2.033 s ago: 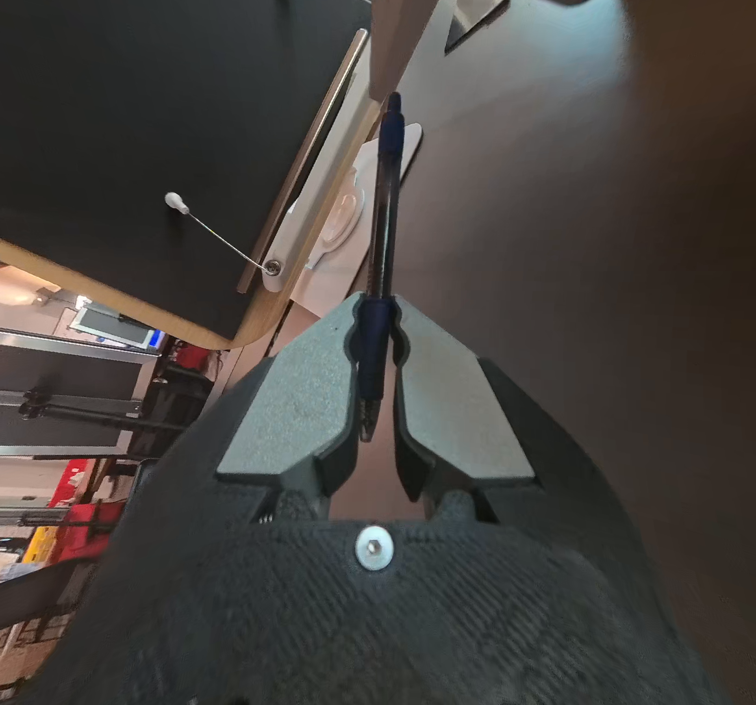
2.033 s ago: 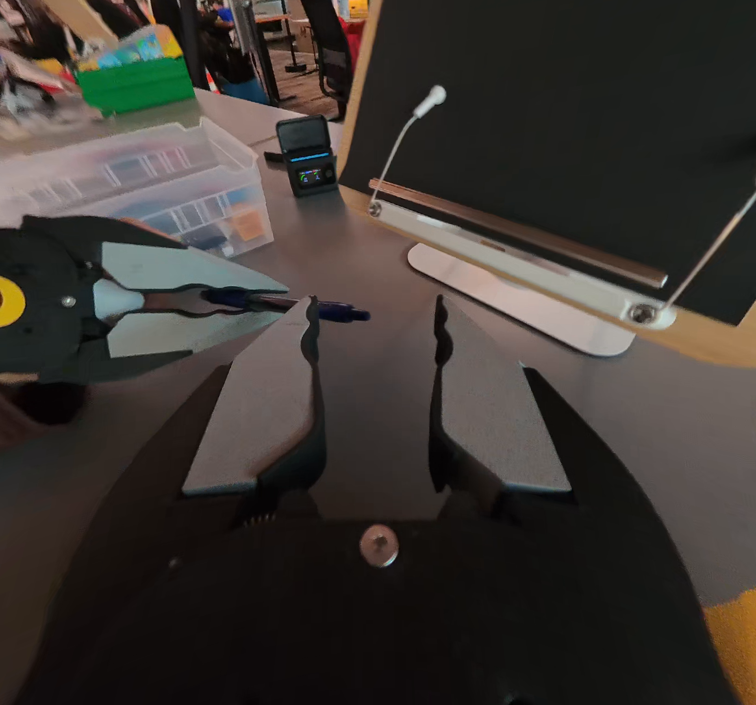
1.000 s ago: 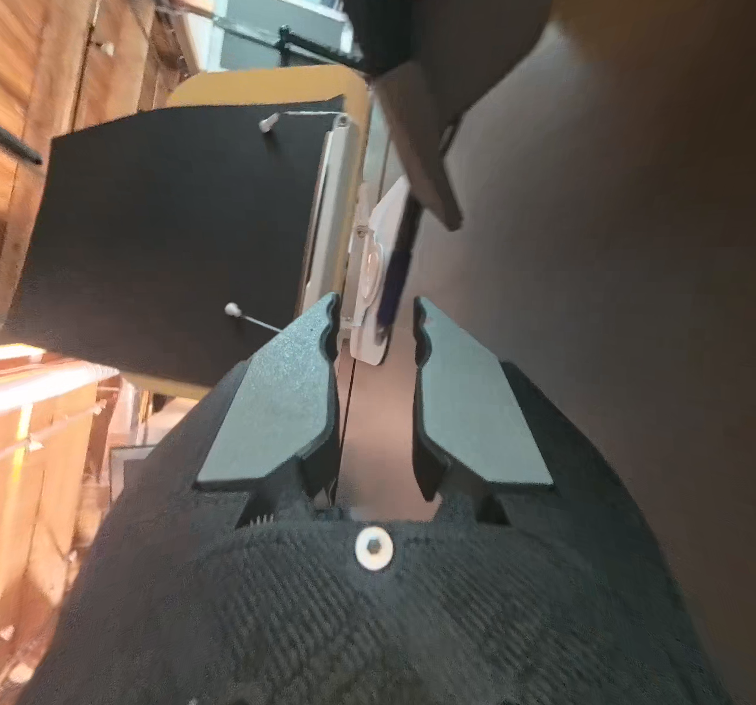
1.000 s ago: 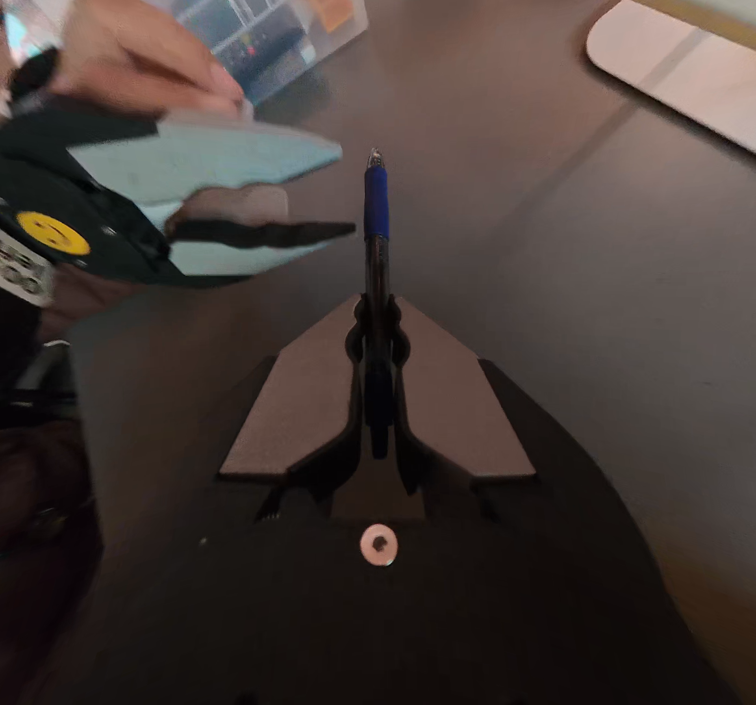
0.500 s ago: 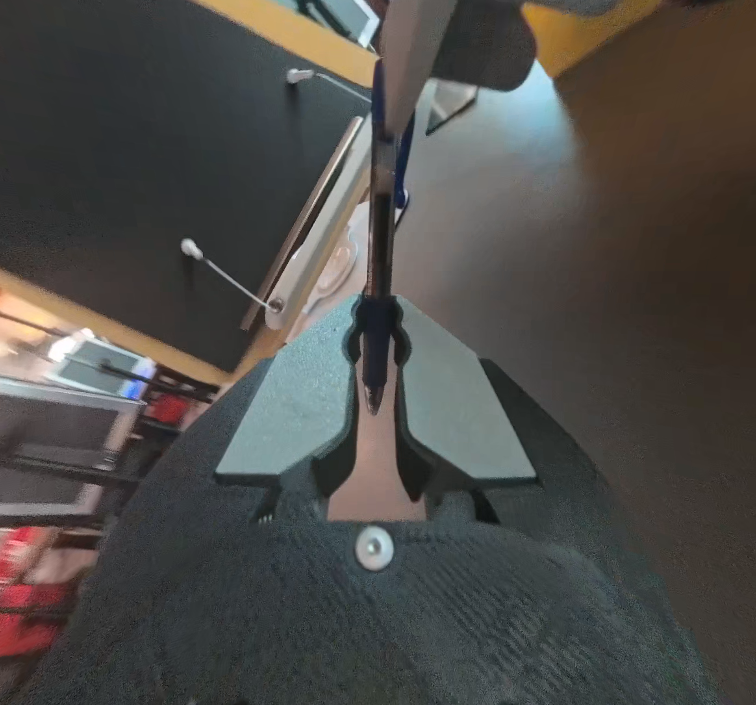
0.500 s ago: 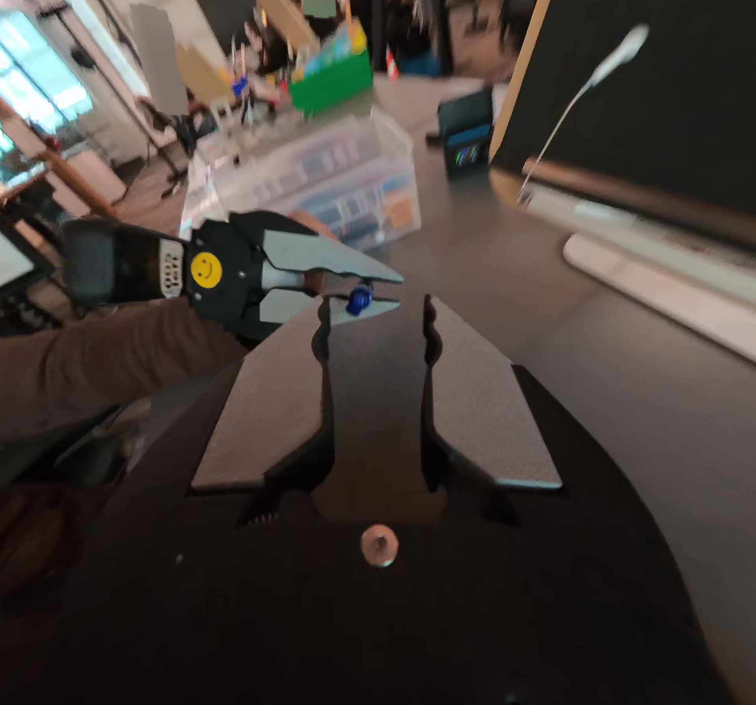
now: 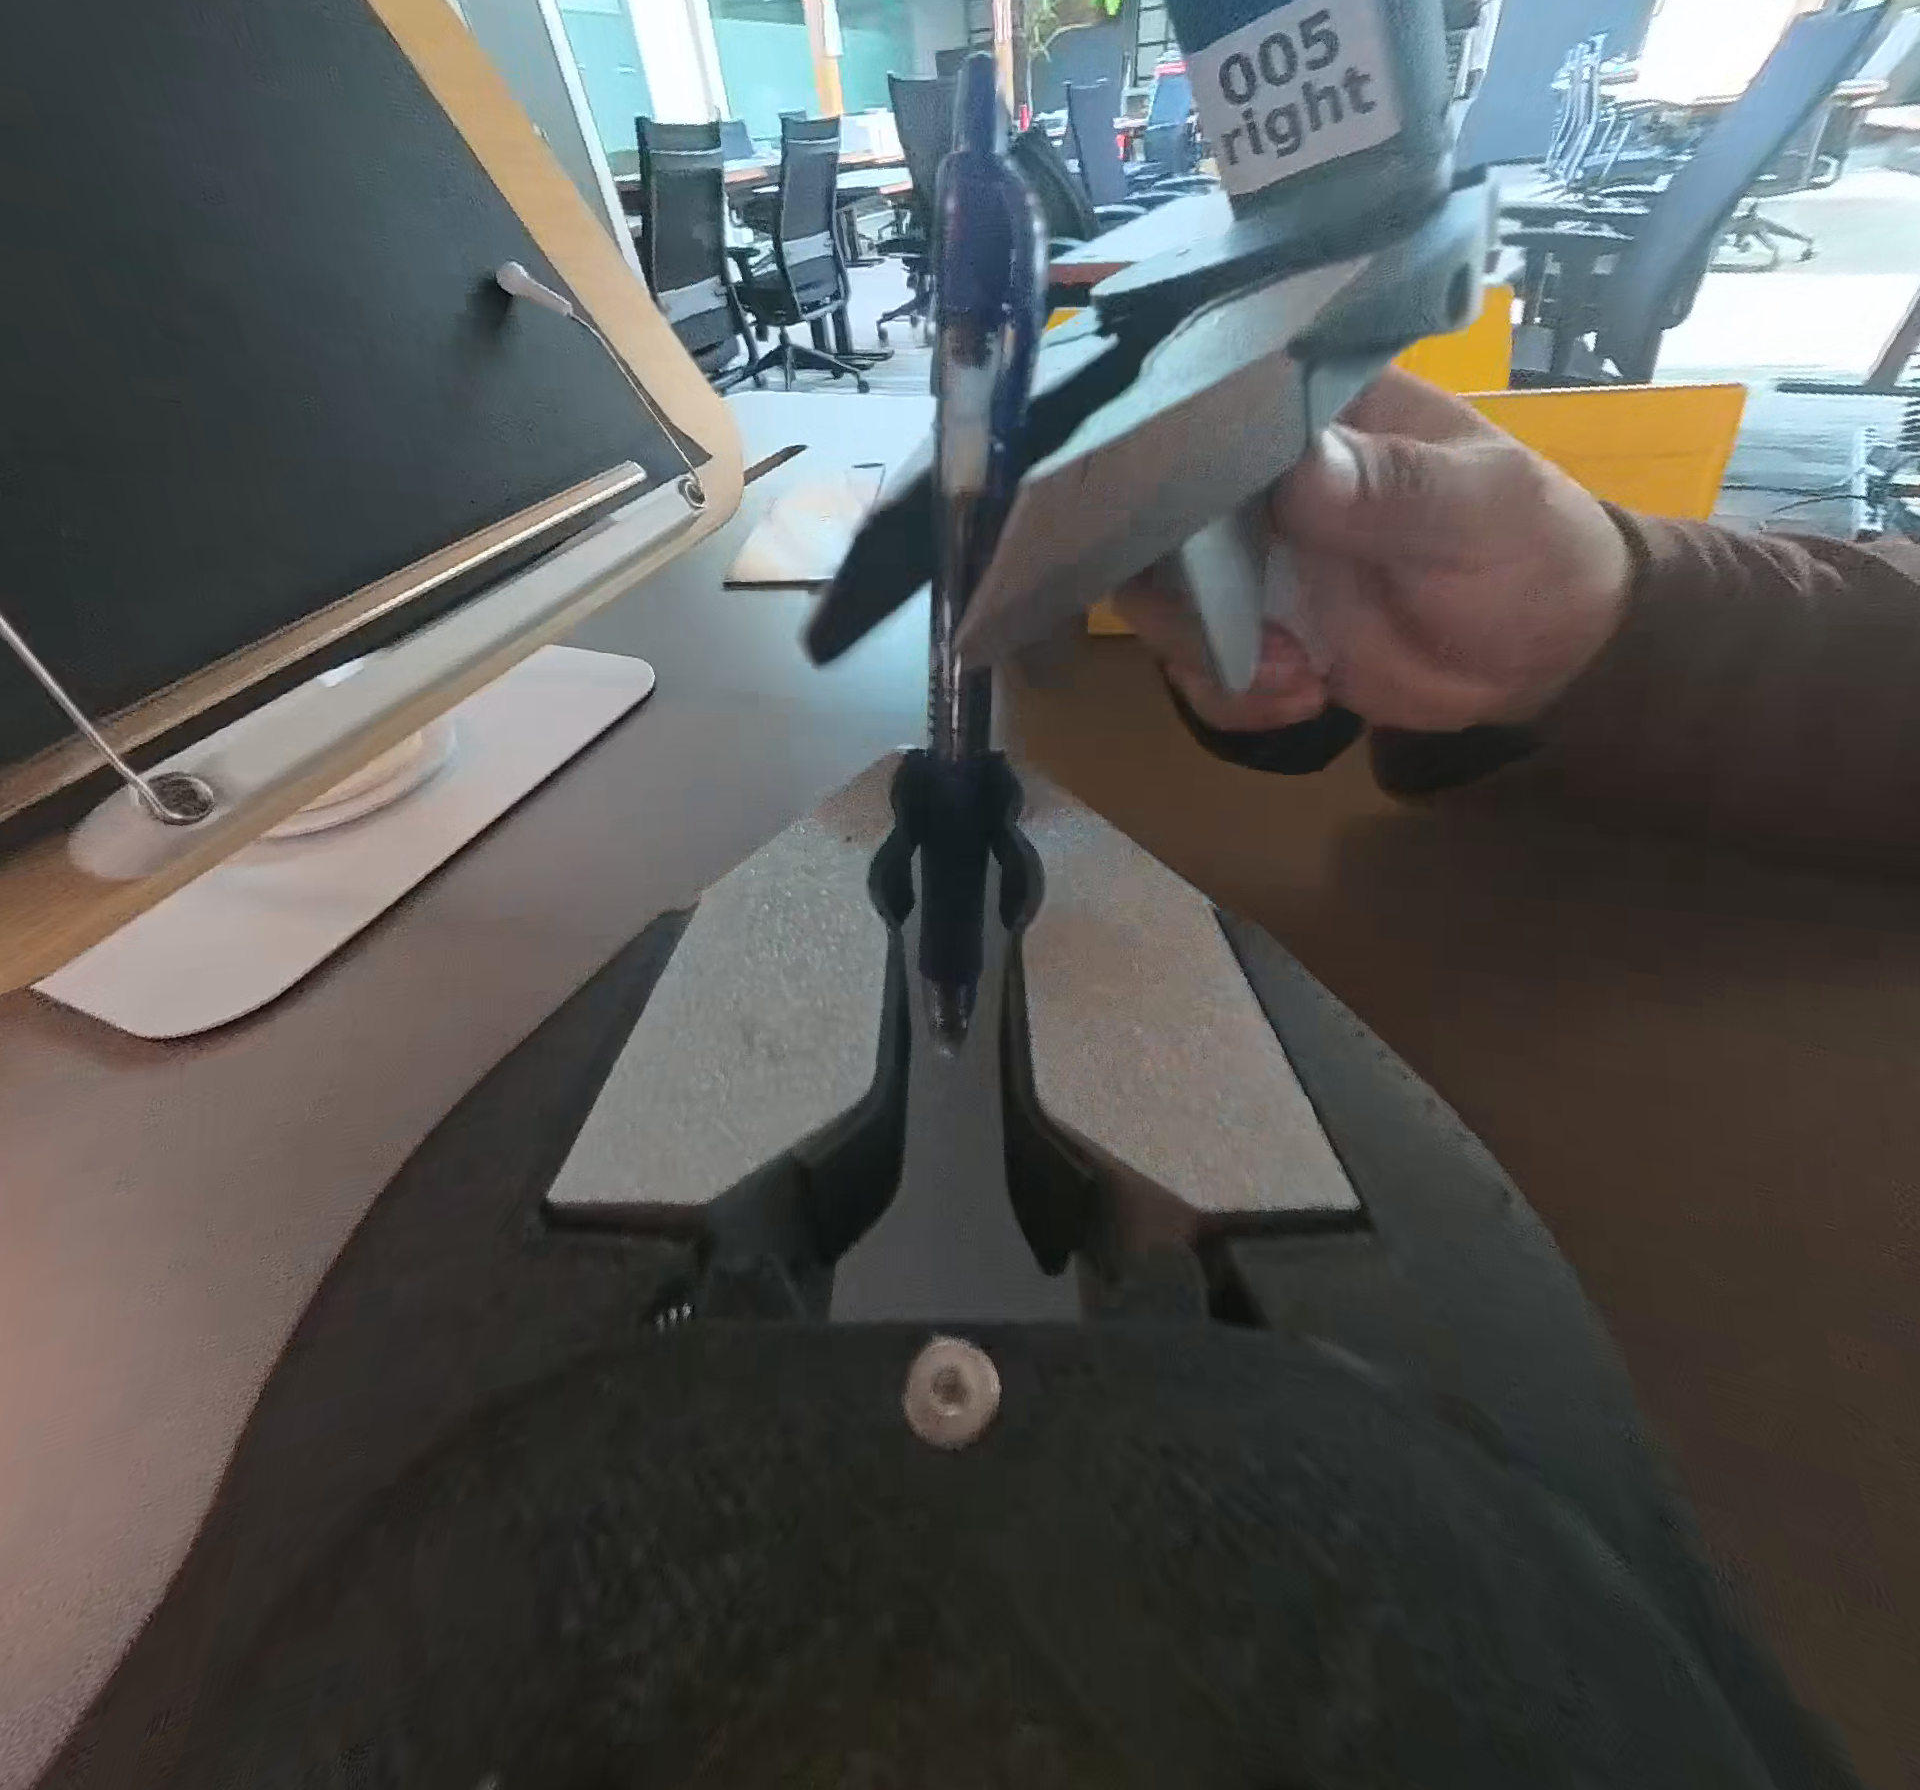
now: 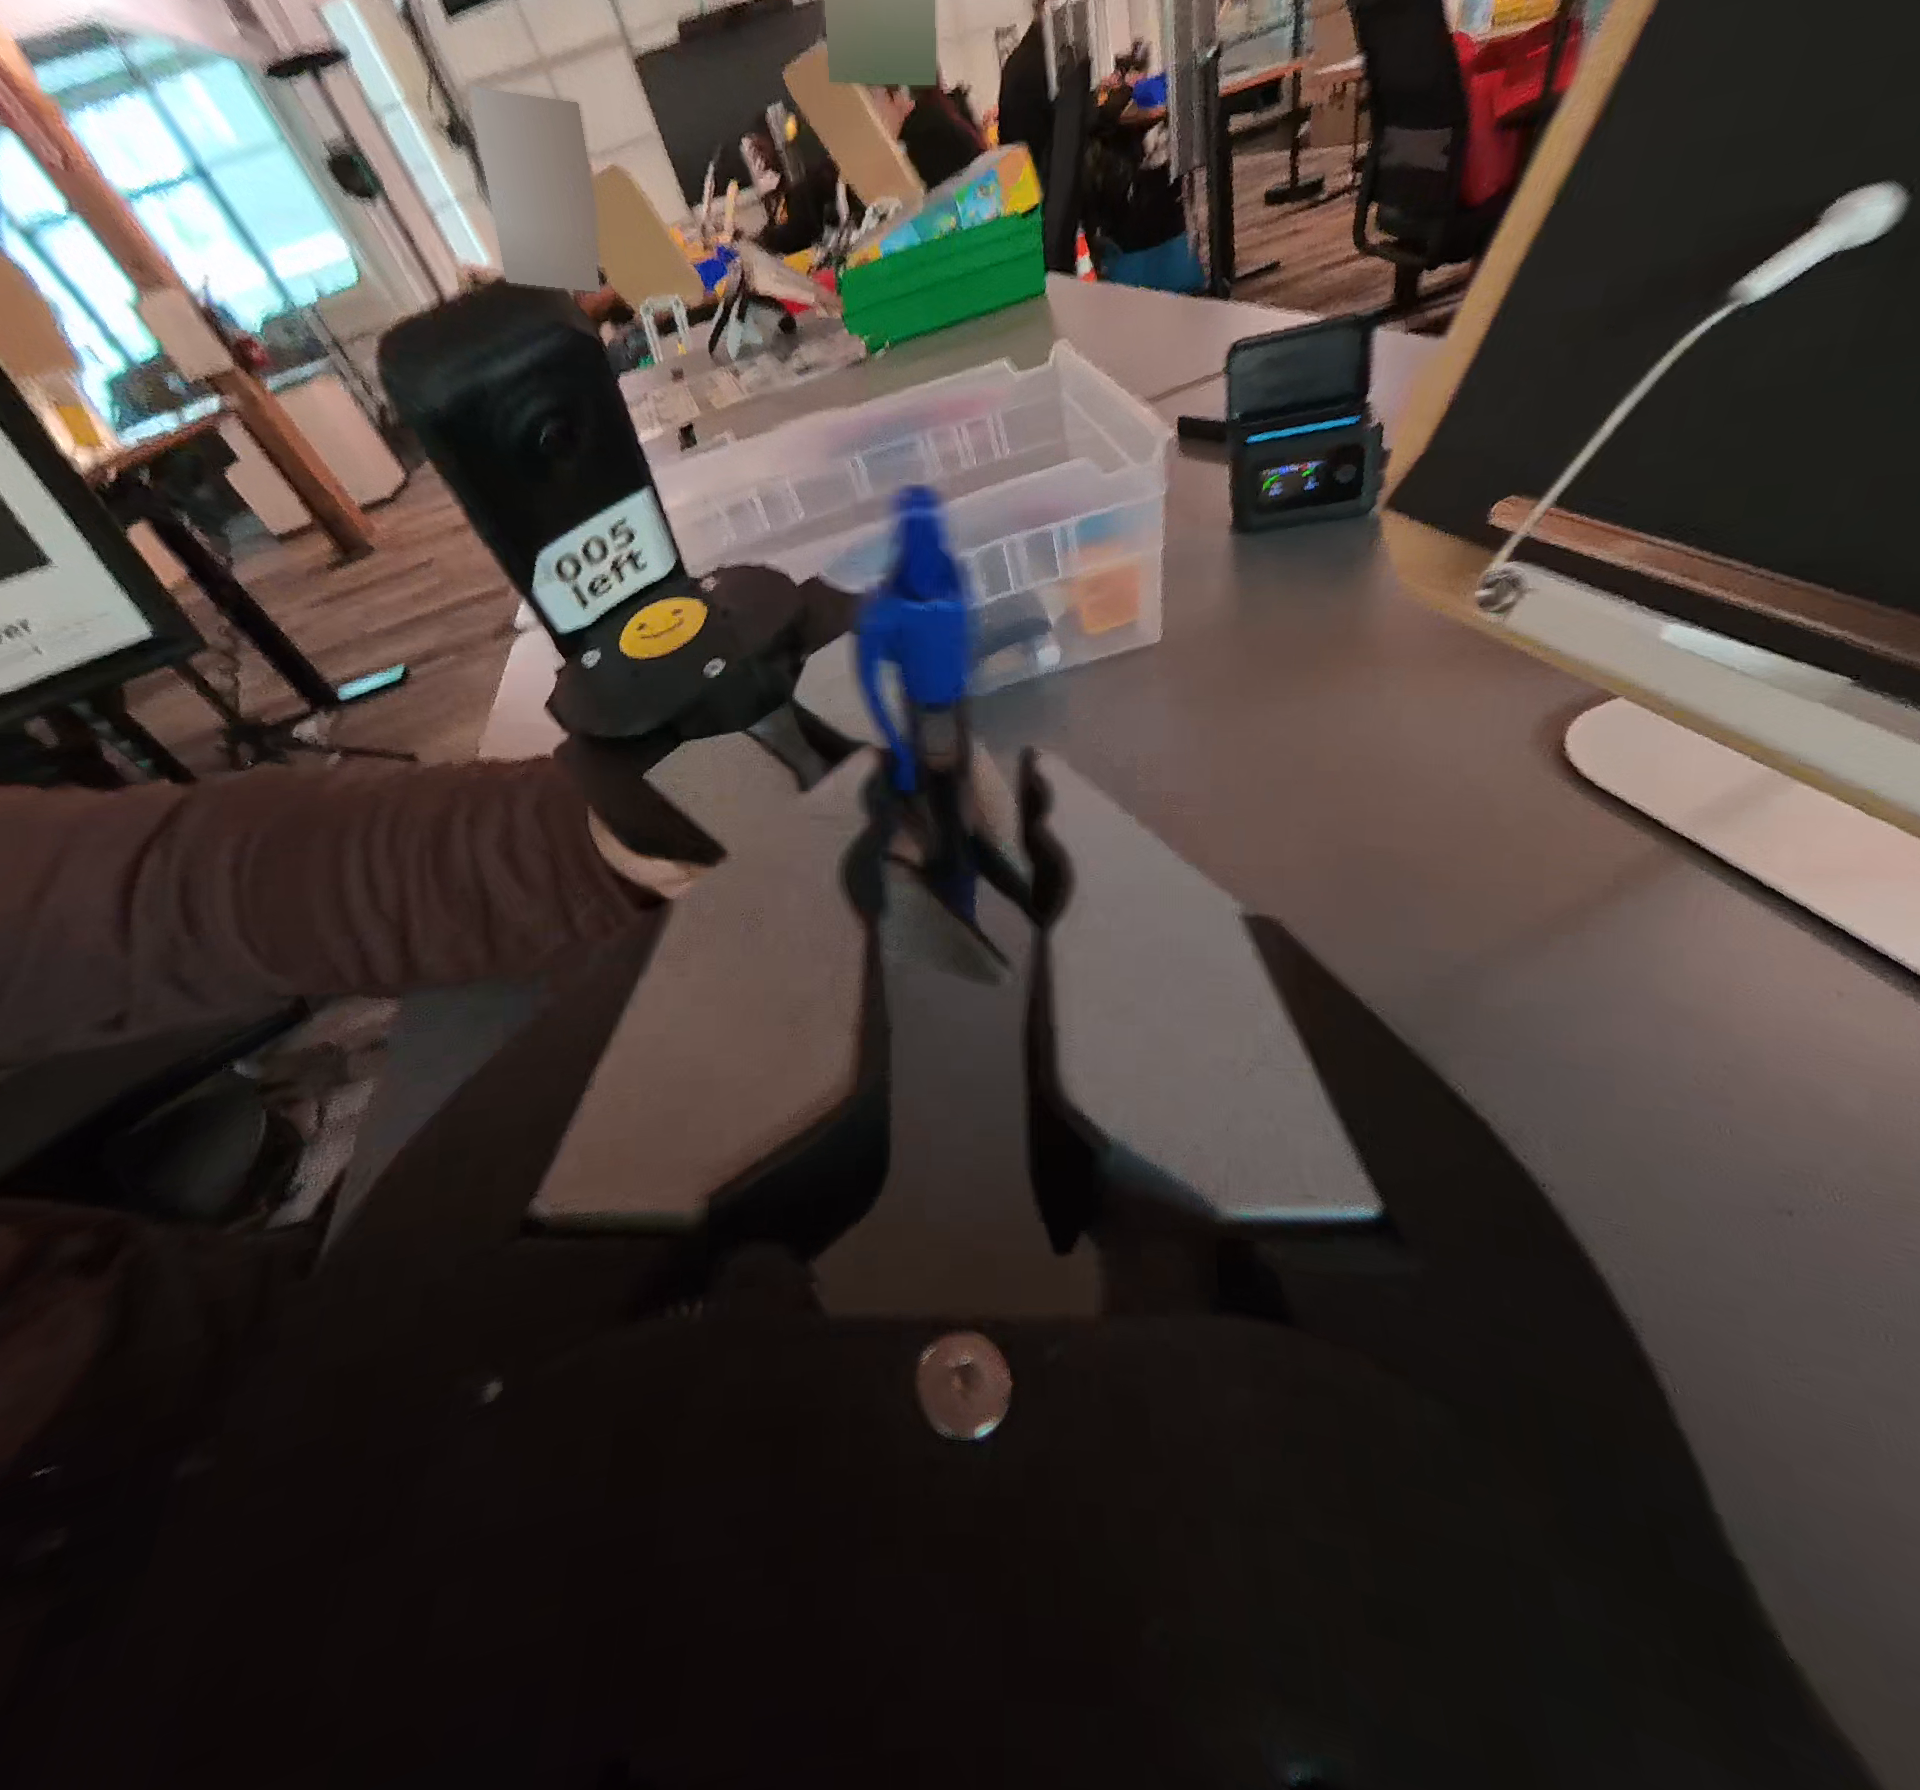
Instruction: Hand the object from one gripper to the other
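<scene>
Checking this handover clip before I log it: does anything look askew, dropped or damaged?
Nothing stands out. The blue pen stands upright, clamped near its tip in the left tool; the open right tool straddles its barrel. No damage shows on either.

One blue-capped clear-barrelled pen (image 7: 971, 452). Two black two-finger grippers, the left gripper (image 7: 954, 810) and the right gripper (image 8: 954, 836). One black wood-edged tilted board (image 7: 260, 286). One clear plastic bin (image 8: 1039, 493), one green crate (image 8: 940, 275).
</scene>
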The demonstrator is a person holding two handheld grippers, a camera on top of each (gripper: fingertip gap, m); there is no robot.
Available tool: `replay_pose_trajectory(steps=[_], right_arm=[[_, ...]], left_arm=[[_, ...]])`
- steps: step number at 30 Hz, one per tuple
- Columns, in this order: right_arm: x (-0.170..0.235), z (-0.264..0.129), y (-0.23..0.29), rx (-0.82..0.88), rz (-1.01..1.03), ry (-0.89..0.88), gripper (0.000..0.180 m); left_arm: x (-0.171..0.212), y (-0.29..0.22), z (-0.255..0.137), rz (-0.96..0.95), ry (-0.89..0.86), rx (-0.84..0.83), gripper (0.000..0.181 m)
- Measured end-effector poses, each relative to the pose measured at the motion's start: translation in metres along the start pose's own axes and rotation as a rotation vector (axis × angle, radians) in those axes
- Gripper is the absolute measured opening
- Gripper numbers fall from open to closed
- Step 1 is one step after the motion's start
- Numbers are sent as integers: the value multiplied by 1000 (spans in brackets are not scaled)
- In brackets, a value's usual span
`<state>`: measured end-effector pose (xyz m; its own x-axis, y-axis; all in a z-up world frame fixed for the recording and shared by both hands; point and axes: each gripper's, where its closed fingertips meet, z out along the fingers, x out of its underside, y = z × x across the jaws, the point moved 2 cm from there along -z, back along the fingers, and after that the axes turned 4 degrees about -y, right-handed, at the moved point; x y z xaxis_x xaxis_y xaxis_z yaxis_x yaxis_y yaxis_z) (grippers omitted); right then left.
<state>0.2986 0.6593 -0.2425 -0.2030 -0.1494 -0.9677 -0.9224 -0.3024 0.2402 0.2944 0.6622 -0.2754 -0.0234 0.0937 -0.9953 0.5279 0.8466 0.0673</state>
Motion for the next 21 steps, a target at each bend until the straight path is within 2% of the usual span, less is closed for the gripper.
replay_pose_trajectory(steps=[1, 4, 8, 13, 16, 21], right_arm=[[3, 1, 2, -4, -15, 24, 10], [5, -1, -2, 78, -125, 69, 9], [-2, -8, -15, 305, -376, 96, 9], [0, -15, -32, 582, -743, 232, 9], [4, -12, -32, 649, -956, 298, 9], [17, 0, -27, 646, -1129, 390, 9]], left_arm=[[1, 0, 1, -5, 7, -8, 8], [4, 1, 2, -25, 15, -13, 8], [9, 11, -1, -9, 46, -76, 26], [0, 13, -5, -54, -9, -61, 31], [-8, 10, -7, -70, -61, -36, 31], [-22, 1, -10, -77, -148, 1, 30]])
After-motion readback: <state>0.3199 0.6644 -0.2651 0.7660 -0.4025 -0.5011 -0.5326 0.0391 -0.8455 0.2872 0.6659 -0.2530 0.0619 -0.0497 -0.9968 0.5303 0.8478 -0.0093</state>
